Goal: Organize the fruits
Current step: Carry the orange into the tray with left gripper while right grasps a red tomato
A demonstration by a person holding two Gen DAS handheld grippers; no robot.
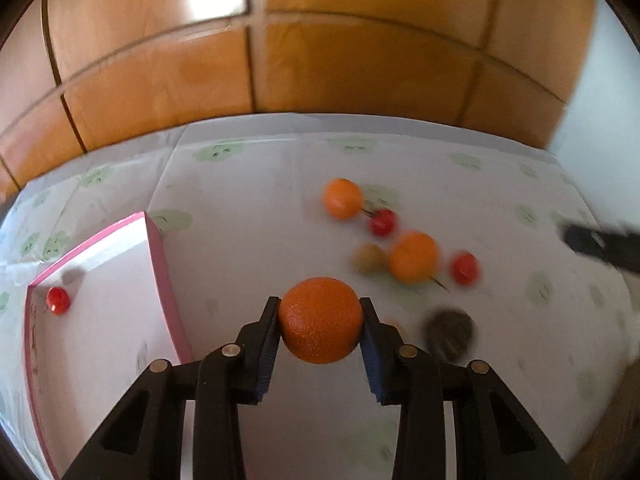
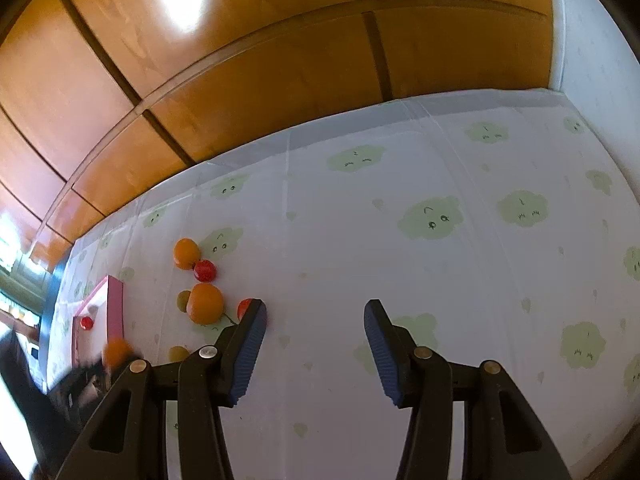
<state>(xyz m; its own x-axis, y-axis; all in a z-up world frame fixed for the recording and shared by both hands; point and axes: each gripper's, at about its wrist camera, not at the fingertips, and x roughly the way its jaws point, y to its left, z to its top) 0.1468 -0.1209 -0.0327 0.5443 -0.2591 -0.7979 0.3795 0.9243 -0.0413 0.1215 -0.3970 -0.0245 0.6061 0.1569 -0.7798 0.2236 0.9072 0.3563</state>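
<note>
In the left wrist view my left gripper (image 1: 320, 312) is shut on an orange (image 1: 320, 320), held above the patterned tablecloth (image 1: 240, 200). A pink-rimmed white box (image 1: 154, 240) lies to its left with one small red fruit (image 1: 58, 300) inside. Beyond the held orange lie two loose oranges (image 1: 342, 198) (image 1: 414, 256), two red fruits (image 1: 383, 222) (image 1: 464, 268), a brownish-green one (image 1: 368, 258) and a dark blurred one (image 1: 450, 332). My right gripper (image 2: 316, 312) stands open and empty over bare cloth, right of the same fruit cluster (image 2: 205, 303); the held orange (image 2: 117, 352) shows blurred at lower left.
Wooden panels (image 1: 320, 60) rise behind the table's far edge, and a pale wall (image 2: 592, 60) closes the right side. A dark blurred shape (image 1: 600, 244) sticks in from the right edge of the left wrist view. A small yellowish fruit (image 2: 178, 354) lies near the right gripper's left finger.
</note>
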